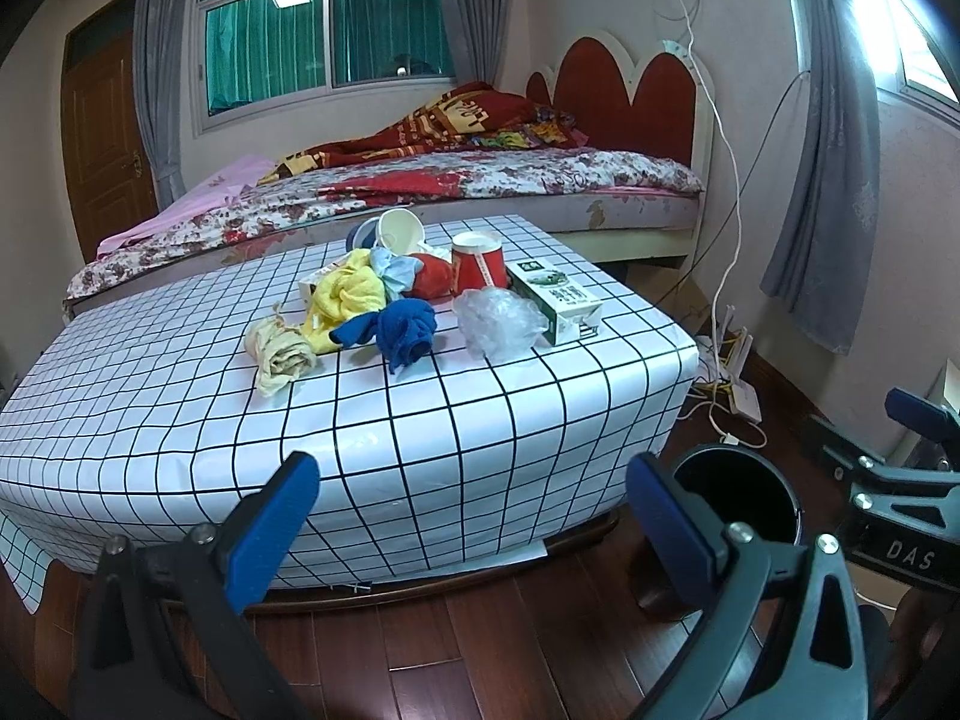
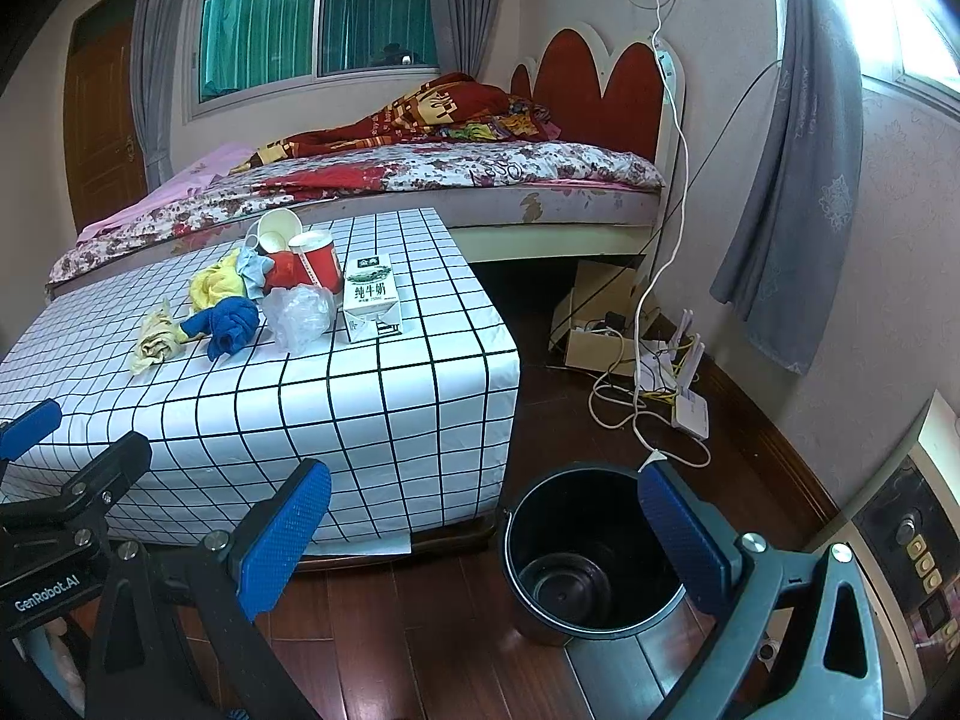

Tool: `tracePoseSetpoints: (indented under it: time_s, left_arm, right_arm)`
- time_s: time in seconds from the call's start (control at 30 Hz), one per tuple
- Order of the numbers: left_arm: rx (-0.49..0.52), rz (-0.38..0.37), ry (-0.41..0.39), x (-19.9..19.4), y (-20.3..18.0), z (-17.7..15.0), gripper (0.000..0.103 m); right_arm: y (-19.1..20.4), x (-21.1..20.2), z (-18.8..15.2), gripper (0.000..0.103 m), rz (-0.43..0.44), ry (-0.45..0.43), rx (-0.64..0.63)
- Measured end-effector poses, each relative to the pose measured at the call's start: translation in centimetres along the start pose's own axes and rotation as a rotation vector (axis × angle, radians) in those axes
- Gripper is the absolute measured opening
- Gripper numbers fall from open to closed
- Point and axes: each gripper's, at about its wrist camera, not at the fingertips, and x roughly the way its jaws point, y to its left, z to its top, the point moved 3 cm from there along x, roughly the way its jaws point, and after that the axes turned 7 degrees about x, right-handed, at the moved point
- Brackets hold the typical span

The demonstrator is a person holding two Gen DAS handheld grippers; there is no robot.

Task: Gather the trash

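A pile of trash lies on the checkered table (image 1: 420,420) (image 2: 372,408): a milk carton (image 1: 555,300) (image 2: 371,294), a crumpled clear plastic bag (image 1: 498,315) (image 2: 298,313), a red paper cup (image 1: 477,264) (image 2: 315,264), a white cup (image 1: 399,231) (image 2: 277,229), and blue (image 1: 405,330) (image 2: 231,324), yellow (image 1: 348,294) (image 2: 216,285) and beige (image 1: 282,351) (image 2: 155,345) rags. A black bin (image 2: 588,546) (image 1: 741,492) stands on the floor right of the table. My left gripper (image 1: 474,516) and right gripper (image 2: 486,534) are both open, empty, and well short of the table.
A bed (image 1: 480,180) stands behind the table. Cables, a router (image 2: 690,411) and a cardboard box (image 2: 594,324) lie on the wooden floor by the right wall. A curtain (image 2: 792,180) hangs at the right. A brown door (image 1: 102,138) is at the far left.
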Motion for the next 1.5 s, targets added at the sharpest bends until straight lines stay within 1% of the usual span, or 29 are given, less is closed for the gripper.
tracePoseSetpoints:
  time_s: [0.57,0.73,0.93,1.1,1.27,1.33,1.37,1.4,1.5]
  left_arm:
    - [-0.004,0.001,0.005,-0.5,-0.1,0.1,0.102]
    - [-0.007,0.005,0.008,-0.2,0.7,0.3,0.102]
    - [-0.027,0.030,0.021,0.5,2.3,0.2,0.102]
    - [-0.046,0.075,0.028,1.4,4.9,0.1,0.102]
    - [-0.096,0.111,0.027,3.0,8.6,0.2,0.102]
    - [-0.119,0.113,0.046,4.2,10.0,0.1,0.102]
    - [-0.128,0.113,0.048,4.7,10.6,0.1,0.102]
    - [-0.132,0.121,0.049,5.2,11.1,0.1,0.102]
    - [-0.152,0.141,0.048,6.6,12.3,0.3,0.102]
  right_arm:
    - [0.2,-0.1,-0.3,0.103,0.000,0.001,-0.001]
    - [0.4,-0.1,-0.5,0.103,0.004,0.004,-0.004]
    - [0.8,0.5,-0.1,0.103,0.025,0.004,-0.015]
    - [2.0,1.6,0.8,0.103,0.071,-0.009,-0.043]
    - [4.4,3.5,1.9,0.103,0.147,-0.028,-0.090]
    - [5.7,4.7,2.7,0.103,0.188,-0.029,-0.096]
    - [6.4,5.2,3.0,0.101,0.205,-0.027,-0.099]
    - [7.1,5.8,3.3,0.096,0.227,-0.024,-0.103]
    - [9.5,8.0,4.2,0.086,0.276,-0.009,-0.124]
